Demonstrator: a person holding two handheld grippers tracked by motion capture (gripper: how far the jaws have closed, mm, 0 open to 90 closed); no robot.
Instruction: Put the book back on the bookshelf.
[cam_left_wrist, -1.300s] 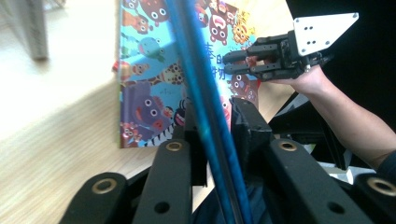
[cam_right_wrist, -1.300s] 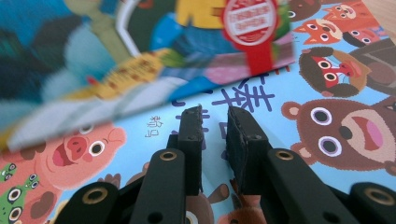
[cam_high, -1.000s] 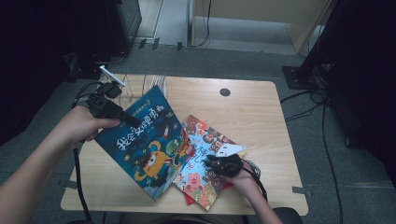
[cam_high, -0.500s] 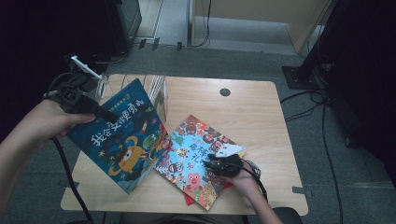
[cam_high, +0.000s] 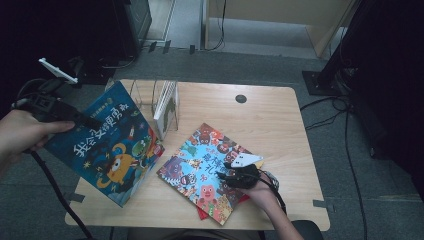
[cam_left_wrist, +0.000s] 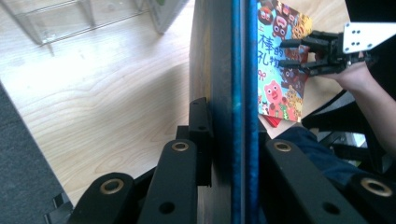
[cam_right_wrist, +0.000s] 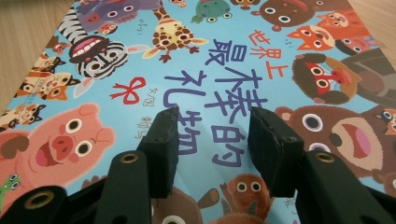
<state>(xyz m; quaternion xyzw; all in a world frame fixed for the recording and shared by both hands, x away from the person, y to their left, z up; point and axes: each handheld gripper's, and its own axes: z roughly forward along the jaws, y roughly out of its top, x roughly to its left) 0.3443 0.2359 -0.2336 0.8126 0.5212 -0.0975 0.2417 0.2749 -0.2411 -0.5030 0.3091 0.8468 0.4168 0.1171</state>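
Our left gripper clamps the blue picture book; right gripper, jaws just opening with nothing between, hovers at 5 o'clock over the animal book, title "世界上最棒的礼物".

Overhead cam; gripper cams close-up

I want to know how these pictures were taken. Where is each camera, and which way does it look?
High view: above the person's side, looking forward and down at the table; both forearms show.
Left gripper view: rides the left claw, looking along the dark blue book it clamps; its black jaws show.
Right gripper view: rides the right claw, looking down on the animal book; its jaws stand apart.
Shared: the high and left gripper views both show the right claw and the clear rack.
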